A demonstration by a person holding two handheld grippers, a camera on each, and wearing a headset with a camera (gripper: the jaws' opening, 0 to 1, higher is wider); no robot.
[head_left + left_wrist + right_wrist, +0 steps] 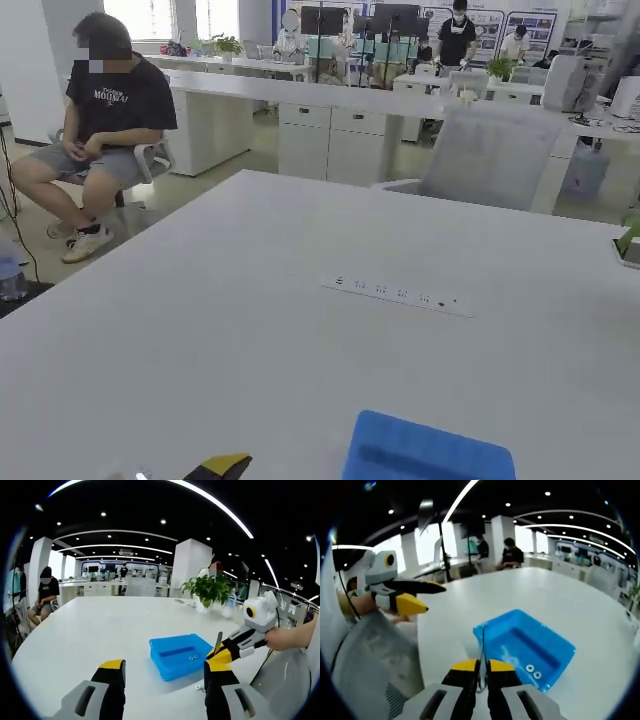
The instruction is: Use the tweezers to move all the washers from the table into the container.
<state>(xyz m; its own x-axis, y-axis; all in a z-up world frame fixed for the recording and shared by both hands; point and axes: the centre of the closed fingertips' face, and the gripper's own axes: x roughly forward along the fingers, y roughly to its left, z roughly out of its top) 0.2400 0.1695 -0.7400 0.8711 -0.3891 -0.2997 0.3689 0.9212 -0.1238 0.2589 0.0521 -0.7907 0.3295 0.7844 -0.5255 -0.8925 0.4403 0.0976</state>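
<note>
Jaws on the right gripper are clamped tight on the tweezers, and the thin tips stick up over the near rim of the blue container. Two washers sit side by side on its floor, close to one corner. Meanwhile the left gripper is spread wide with nothing in it, hovering above the tabletop and pointed at the container. From its view there's one loose washer lying on the tabletop just beside the container's near corner, toward the edge closest to the person. A hand grips the right gripper over there. The container itself sits near that same edge. A white power strip lies further in, around the middle of the tabletop, and a potted plant stands toward the right-hand edge. Someone in a black tee sits on a chair off past the left side.
</note>
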